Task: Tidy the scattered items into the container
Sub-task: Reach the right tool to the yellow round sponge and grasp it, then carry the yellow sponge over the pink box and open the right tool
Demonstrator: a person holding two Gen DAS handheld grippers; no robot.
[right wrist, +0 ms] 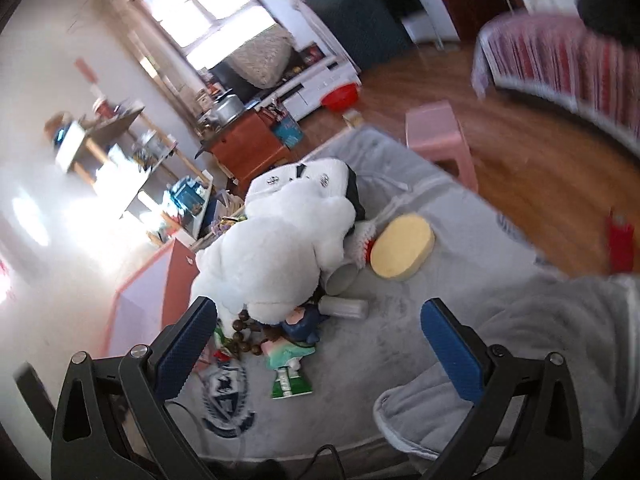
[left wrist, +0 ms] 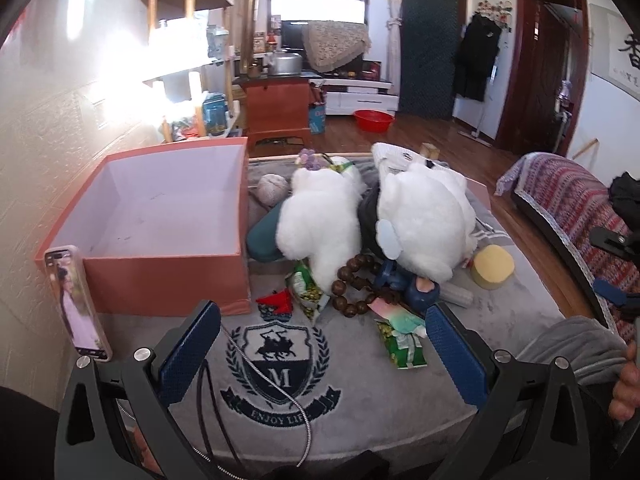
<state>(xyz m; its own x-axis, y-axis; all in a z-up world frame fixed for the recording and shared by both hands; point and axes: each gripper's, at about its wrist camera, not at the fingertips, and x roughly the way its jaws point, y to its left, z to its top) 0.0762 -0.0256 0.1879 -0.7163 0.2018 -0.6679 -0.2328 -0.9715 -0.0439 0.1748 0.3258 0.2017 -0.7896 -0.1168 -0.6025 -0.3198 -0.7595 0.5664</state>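
An empty pink box [left wrist: 160,216] stands on the left of a grey mat [left wrist: 360,384]. To its right is a heap: two white plush toys [left wrist: 320,216] [left wrist: 424,216], a yarn ball [left wrist: 272,189], brown wooden beads [left wrist: 352,280], green snack packets [left wrist: 402,344] [left wrist: 308,292], a yellow sponge [left wrist: 492,266] and a blue figure [left wrist: 420,290]. My left gripper [left wrist: 324,340] hovers open just short of the heap. The right wrist view shows the plush toys [right wrist: 280,248], the sponge [right wrist: 402,247], a clear bottle [right wrist: 344,307] and the box [right wrist: 160,292]. My right gripper [right wrist: 318,328] is open above the mat, holding nothing.
A phone [left wrist: 76,304] leans against the box's front left corner. Cables [left wrist: 260,392] run across the mat's crest. A pink stool [right wrist: 440,136] stands beyond the mat. A patterned sofa [left wrist: 576,204] is at the right, a grey sleeve [left wrist: 572,348] and hand near it. Shelves [left wrist: 192,60] line the left wall.
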